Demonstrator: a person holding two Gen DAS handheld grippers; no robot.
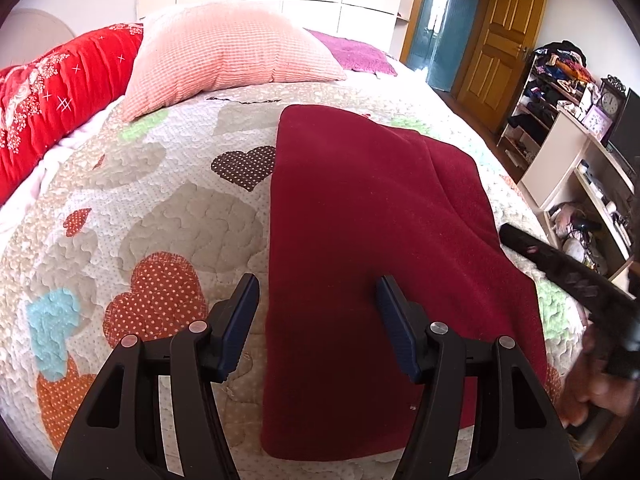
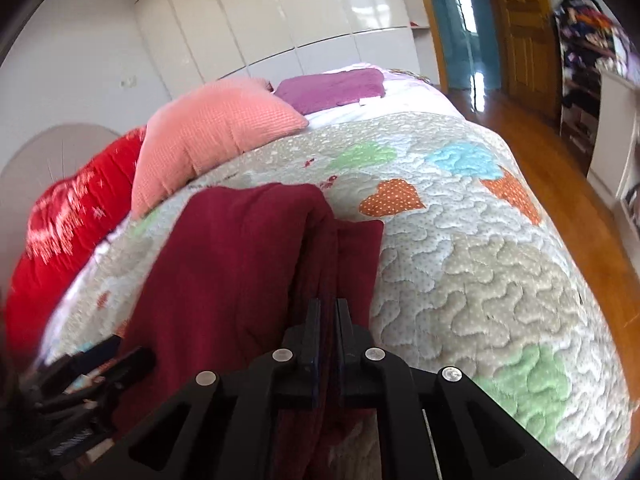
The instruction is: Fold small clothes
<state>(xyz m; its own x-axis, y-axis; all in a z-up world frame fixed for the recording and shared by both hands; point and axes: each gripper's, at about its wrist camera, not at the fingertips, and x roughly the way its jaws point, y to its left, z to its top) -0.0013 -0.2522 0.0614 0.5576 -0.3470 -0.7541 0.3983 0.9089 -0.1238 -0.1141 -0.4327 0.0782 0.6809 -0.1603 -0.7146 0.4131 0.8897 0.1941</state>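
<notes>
A dark red garment (image 1: pixel 372 216) lies partly folded on the heart-patterned quilt (image 1: pixel 160 208). My left gripper (image 1: pixel 316 292) is open and empty, hovering over the garment's left edge, one finger over the quilt and one over the cloth. My right gripper (image 2: pixel 329 308) is shut on a bunched edge of the same dark red garment (image 2: pixel 240 264) and lifts it above the quilt (image 2: pixel 480 264). The right gripper's body shows at the right edge of the left wrist view (image 1: pixel 568 276).
A pink pillow (image 1: pixel 228 52), a red quilt roll (image 1: pixel 52 96) and a purple towel (image 1: pixel 356 54) lie at the bed's far side. Shelves (image 1: pixel 548 92), a white cabinet (image 1: pixel 576 160) and wooden floor (image 2: pixel 560 184) are to the right.
</notes>
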